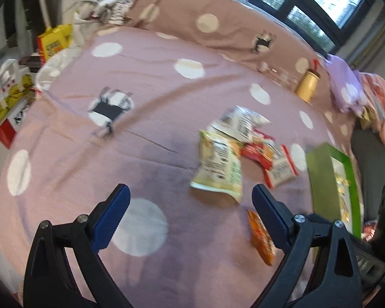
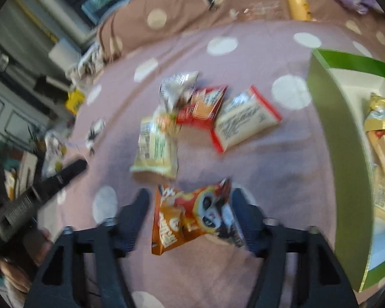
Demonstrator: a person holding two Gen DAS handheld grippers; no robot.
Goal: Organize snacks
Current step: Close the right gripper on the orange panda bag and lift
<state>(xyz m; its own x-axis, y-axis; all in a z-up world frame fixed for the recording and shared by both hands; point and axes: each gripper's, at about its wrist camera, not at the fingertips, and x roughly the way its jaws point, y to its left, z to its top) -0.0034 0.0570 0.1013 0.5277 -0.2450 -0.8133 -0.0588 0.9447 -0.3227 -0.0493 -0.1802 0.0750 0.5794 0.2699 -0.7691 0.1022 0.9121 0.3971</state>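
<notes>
Several snack packets lie on a pink polka-dot bedspread (image 1: 146, 107). My right gripper (image 2: 190, 200) is open, its jaws on either side of an orange packet (image 2: 190, 218), not closed on it. Beyond it lie a pale green packet (image 2: 155, 151), a red packet (image 2: 202, 107), a red-and-white packet (image 2: 246, 120) and a silver packet (image 2: 177, 87). A green box (image 2: 338, 138) at the right holds some snacks. My left gripper (image 1: 190, 192) is open and empty above the bedspread, left of the pale green packet (image 1: 219, 169) and the orange packet (image 1: 260, 236). The green box (image 1: 320, 179) shows at its right.
A yellow bottle (image 1: 308, 84) lies near the brown pillow (image 1: 205, 20) at the back. Yellow and red cartons (image 1: 10, 107) stand off the bed's left side. Purple and pink clothes (image 1: 351, 87) are heaped at the far right. The left gripper's body (image 2: 38, 192) shows in the right wrist view.
</notes>
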